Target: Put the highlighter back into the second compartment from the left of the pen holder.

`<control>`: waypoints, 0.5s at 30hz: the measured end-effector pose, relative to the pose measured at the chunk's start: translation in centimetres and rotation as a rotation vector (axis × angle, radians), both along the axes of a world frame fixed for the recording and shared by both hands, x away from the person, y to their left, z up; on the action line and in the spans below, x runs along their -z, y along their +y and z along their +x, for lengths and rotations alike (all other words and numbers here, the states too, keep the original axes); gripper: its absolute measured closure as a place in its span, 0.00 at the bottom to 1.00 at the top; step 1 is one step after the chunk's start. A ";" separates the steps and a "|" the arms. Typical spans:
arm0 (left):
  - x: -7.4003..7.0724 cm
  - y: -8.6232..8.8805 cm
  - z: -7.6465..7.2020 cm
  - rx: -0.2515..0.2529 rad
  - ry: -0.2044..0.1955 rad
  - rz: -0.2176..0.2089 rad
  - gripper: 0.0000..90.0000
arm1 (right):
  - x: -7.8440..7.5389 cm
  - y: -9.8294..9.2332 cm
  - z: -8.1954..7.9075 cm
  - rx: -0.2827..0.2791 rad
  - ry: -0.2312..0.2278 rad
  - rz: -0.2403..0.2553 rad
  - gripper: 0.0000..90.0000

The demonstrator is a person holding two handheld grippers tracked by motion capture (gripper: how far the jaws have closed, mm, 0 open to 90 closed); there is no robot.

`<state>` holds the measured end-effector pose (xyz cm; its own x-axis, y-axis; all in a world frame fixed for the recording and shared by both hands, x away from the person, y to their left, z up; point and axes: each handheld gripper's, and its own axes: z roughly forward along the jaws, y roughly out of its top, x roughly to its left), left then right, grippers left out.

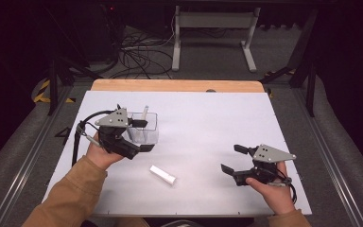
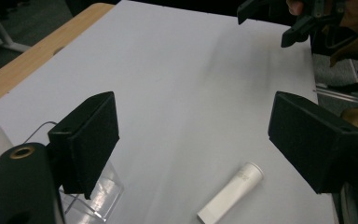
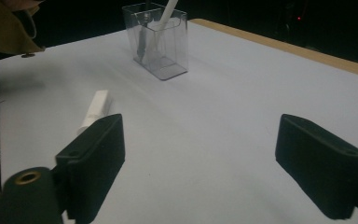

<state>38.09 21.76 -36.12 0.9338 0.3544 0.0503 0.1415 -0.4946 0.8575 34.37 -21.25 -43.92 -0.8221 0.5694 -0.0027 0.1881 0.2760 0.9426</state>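
Your left hand-held gripper (image 1: 142,135) stands with its jaws apart and nothing between them, right beside the clear box (image 1: 146,127). This box holds one white tube (image 3: 164,21), which leans upright, and a darker thin item that I cannot identify. The second white tube (image 1: 163,174) lies flat on the desk (image 1: 208,118), near the box on your side. I judge this tube is the next to collect: lower the gripper over it and close. Your right hand-held gripper (image 1: 233,159), jaws also apart and empty, is well away from the box.
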 end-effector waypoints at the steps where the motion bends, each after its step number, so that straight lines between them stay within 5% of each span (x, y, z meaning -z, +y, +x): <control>1: 0.0 -0.1 0.0 0.006 -0.005 0.012 0.19 | 0.0 0.0 0.0 -0.002 0.000 0.000 0.20; 15: 0.8 -2.6 -0.2 0.098 0.013 0.170 0.20 | 0.0 0.1 -0.1 -0.035 0.028 -0.002 0.25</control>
